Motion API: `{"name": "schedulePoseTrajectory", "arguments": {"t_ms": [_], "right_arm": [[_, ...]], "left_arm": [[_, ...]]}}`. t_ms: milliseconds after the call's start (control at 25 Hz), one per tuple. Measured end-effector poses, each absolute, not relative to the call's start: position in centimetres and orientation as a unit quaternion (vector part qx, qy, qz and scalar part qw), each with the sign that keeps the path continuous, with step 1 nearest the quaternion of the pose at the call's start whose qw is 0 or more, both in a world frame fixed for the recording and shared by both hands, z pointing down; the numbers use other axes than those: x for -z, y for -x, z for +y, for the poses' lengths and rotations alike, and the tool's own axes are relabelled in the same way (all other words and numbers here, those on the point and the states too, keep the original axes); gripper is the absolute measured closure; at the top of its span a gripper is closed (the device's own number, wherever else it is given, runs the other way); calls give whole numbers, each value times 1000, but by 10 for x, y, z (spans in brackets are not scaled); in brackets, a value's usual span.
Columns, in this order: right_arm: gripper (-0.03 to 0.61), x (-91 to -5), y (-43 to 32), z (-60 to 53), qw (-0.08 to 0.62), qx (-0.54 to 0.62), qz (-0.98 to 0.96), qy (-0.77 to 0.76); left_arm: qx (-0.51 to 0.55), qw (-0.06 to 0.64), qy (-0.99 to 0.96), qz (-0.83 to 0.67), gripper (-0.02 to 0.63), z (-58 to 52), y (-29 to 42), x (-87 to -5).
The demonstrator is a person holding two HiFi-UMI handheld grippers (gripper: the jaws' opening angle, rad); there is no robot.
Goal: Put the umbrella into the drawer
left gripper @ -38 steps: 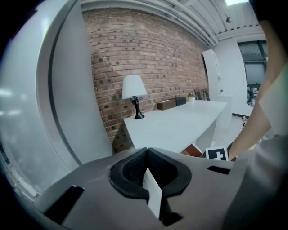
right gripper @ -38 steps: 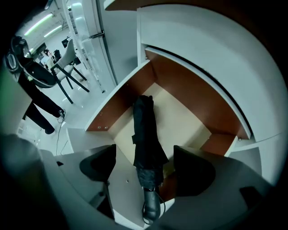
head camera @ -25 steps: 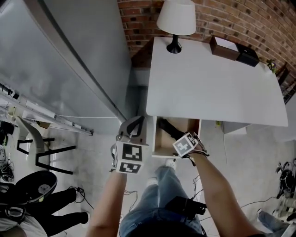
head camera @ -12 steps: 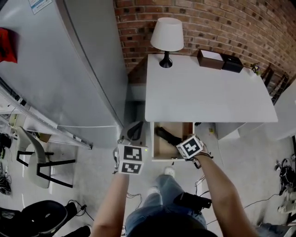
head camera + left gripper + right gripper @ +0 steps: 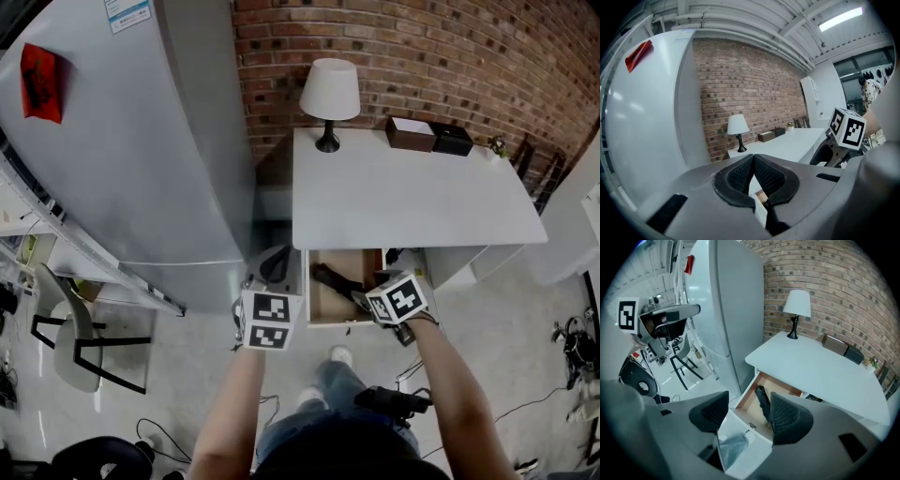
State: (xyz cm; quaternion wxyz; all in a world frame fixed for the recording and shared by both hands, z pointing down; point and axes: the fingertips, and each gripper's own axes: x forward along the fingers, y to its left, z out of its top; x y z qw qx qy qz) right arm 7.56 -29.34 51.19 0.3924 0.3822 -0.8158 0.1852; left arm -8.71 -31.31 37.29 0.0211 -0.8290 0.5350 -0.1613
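Observation:
The black folded umbrella [image 5: 330, 278] lies slantwise inside the open wooden drawer [image 5: 311, 292] under the white table [image 5: 412, 197]. My right gripper [image 5: 375, 296] hovers above the drawer's front right corner. Its jaws are apart and closing, with nothing between them. Through them I see the umbrella [image 5: 762, 401] in the drawer [image 5: 749, 395] below my right gripper [image 5: 750, 400]. My left gripper [image 5: 271, 266] hangs left of the drawer, beside the table's corner. The pads of the left gripper [image 5: 753, 158] meet, holding nothing.
A white lamp [image 5: 328, 94], a brown box [image 5: 411, 134] and a black box [image 5: 452, 141] stand at the table's back edge against the brick wall. A tall grey fridge [image 5: 159, 150] stands on the left, with a chair [image 5: 70, 342] nearer me. The person's legs and shoe [image 5: 343, 355] are below the drawer.
Both grippers have risen, the right one lifting away from the drawer. The umbrella stays lying in the drawer. The head view has tilted up, showing more of the wall.

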Motion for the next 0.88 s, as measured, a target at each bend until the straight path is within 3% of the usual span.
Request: {"name": "schedulePoseTrajectory", "arguments": {"t_ms": [680, 880], "right_arm": [[304, -362, -88, -246, 210, -100, -838, -494], [307, -343, -103, -240, 195, -66, -835, -510]], "left_arm": [[105, 48, 833, 541, 612, -279, 84, -328], [92, 62, 824, 556, 614, -275, 84, -313]]}}
